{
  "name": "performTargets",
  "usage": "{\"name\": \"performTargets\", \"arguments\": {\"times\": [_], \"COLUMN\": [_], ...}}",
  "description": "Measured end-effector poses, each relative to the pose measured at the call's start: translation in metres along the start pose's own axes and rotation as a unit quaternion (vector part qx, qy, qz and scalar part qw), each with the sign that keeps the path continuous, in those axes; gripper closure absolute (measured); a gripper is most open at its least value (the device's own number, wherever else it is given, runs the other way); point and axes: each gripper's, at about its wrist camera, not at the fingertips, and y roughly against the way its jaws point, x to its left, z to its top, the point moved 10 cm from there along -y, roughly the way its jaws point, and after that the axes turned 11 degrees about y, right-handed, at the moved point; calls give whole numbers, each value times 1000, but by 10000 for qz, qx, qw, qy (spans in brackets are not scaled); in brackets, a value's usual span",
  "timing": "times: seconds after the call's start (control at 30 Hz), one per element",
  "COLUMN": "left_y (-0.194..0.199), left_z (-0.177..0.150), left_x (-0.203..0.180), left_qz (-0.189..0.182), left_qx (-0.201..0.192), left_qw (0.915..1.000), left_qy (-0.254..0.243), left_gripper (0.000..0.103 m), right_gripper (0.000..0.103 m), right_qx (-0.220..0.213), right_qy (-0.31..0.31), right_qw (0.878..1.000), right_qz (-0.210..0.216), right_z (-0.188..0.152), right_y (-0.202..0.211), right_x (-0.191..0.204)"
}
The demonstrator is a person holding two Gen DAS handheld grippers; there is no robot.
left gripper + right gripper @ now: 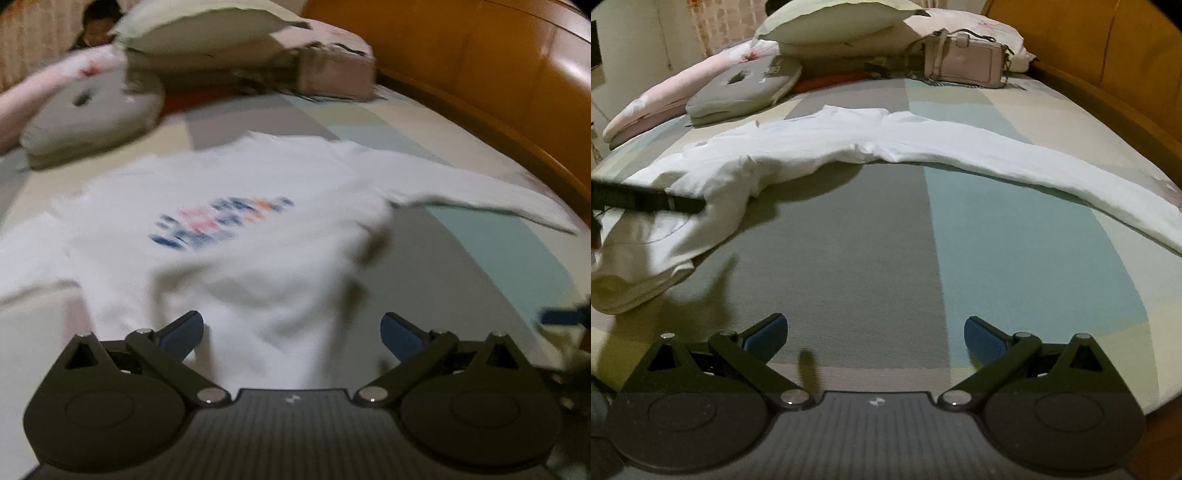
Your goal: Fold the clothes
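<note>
The white long-sleeved shirt (236,229) is lying spread on the striped bedsheet (1015,236), soft, light and limp by the look of it, so it is likely going to sag and crease wherever it is lifted. The hem corners or the cuff of the long sleeve (1071,181) are looking like the sensible grips. A blurred blue, red and orange print (221,221) is showing on the chest. The left gripper (291,334) is hovering over the near hem, jaws wide apart. The right gripper (875,336) is hanging over bare sheet, jaws also apart, holding nothing. Pillows (842,22) are sitting at the far end.
</note>
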Motion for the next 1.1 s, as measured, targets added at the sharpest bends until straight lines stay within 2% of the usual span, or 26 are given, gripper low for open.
{"name": "performTargets", "arguments": {"times": [0.1,0.17,0.3,0.5,0.57,0.63,0.67,0.73,0.8,0.9,1.0,1.1], "left_y": [2,-7,-20,-24,-25,-26,-29,-27,-24,-14,-10,-9], "left_z": [-19,-27,-20,0,4,6,8,15,23,34,44,48], "left_x": [-20,-21,-4,-7,-15,-16,-13,1,15,37,57,68], "left_qz": [-430,-388,243,545,713,1030,1198,1400,1573,1429,1640,1451], "left_qx": [95,211,84,-24,-163,-276,-308,-322,-332,-354,-438,-370], "left_qw": [9990,9990,9994,9967,9945,9896,9868,9855,9841,9883,9847,9884], "left_qy": [-1,-61,-245,-603,-749,-966,-1042,-907,-751,-390,-395,-274], "left_gripper": [1,1,3,11,11,12,15,20,20,17,17,17], "right_gripper": [0,0,0,0,0,0,0,0,0,0,0,0], "right_qx": [-33,-7,5,40,51,66,80,94,51,12,-56,-215], "right_qy": [111,137,154,173,179,186,192,193,147,63,42,202], "right_qw": [9999,9999,9999,9998,9998,9998,9997,9997,9997,9997,9993,9973], "right_qz": [45,33,34,74,88,100,104,119,165,224,381,669], "right_z": [1,1,0,-2,-2,-3,-4,-5,-5,-3,0,8], "right_y": [2,2,2,-1,-2,-3,-4,-4,-2,-3,-5,-5], "right_x": [5,7,8,10,11,11,12,12,10,8,12,23]}}
